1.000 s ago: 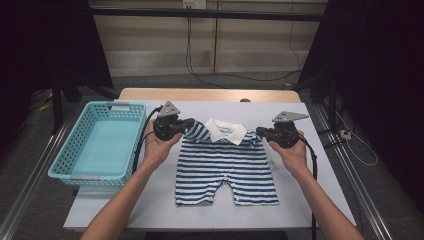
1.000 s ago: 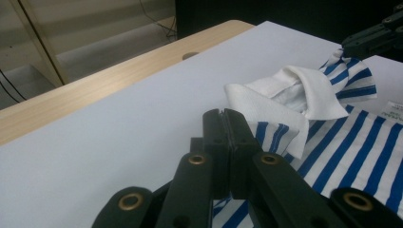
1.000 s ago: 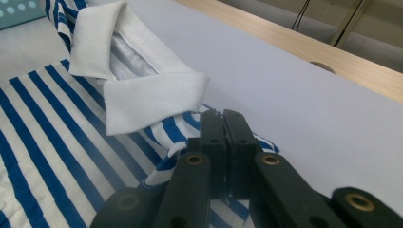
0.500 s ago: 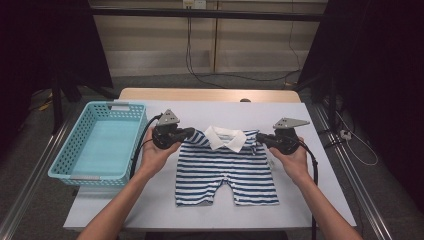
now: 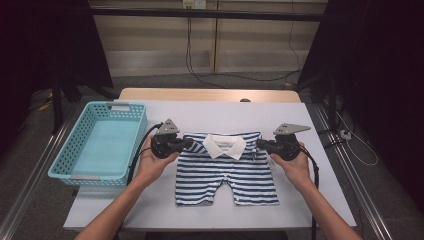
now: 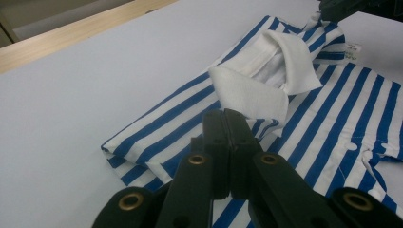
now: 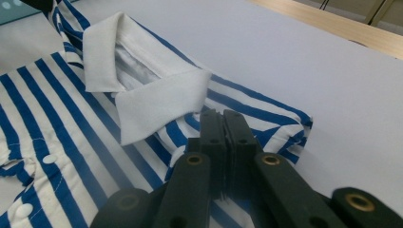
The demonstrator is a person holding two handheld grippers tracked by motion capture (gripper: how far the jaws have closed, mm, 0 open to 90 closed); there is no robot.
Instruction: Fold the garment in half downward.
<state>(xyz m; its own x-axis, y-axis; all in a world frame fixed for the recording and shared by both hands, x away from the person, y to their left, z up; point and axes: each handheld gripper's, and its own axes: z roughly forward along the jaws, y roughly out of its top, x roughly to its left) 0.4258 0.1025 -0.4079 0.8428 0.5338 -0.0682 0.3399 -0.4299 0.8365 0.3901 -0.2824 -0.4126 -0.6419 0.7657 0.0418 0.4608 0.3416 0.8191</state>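
Observation:
A blue-and-white striped romper (image 5: 225, 172) with a white collar (image 5: 226, 145) lies flat on the white table (image 5: 210, 115), legs toward the person. My left gripper (image 5: 192, 144) is shut on the romper's left shoulder. In the left gripper view its jaws (image 6: 227, 118) meet over the folded shoulder edge, beside the collar (image 6: 256, 90). My right gripper (image 5: 259, 145) is shut on the opposite shoulder. The right gripper view shows its closed jaws (image 7: 223, 118) on striped cloth just below the collar (image 7: 157, 99). Each gripper is held low over the table by one hand.
A turquoise mesh basket (image 5: 65, 172) stands at the table's left edge, close to my left hand. A wooden strip (image 5: 210, 94) runs along the table's far side. Bare tabletop lies behind the romper and at its right.
Both grippers have come toward the person's side of the table, and the romper's shoulders and collar came with them. The jaws stayed shut throughout.

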